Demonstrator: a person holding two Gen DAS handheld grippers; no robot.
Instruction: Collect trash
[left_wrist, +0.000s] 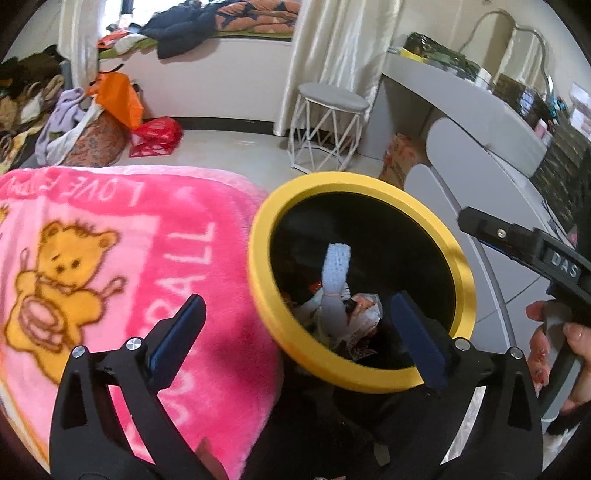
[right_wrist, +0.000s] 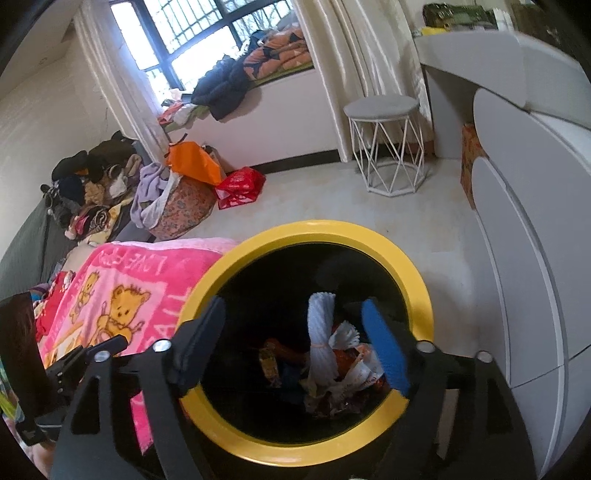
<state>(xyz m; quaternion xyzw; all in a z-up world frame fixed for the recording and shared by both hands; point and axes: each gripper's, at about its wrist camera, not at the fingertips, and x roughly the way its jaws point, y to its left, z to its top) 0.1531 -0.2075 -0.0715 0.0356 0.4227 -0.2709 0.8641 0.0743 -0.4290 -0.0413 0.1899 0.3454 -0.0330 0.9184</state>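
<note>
My left gripper stood spread wide, nothing between its pads. My right gripper was likewise agape and empty. The yellow-rimmed bin sat under both. Inside, the white roll and crumpled wrappers lay between the right fingers, toward five o'clock of the opening.

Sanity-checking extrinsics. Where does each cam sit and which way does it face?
Left wrist: on the left hand-held gripper, angled down at the yellow-rimmed bin beside the pink blanket; its open jaws, the right hand and the right tool show.
Right wrist: on the right hand-held gripper, above the bin, looking in; open jaws show.
Shared: bin, white bundle inside, blanket, stool.
</note>
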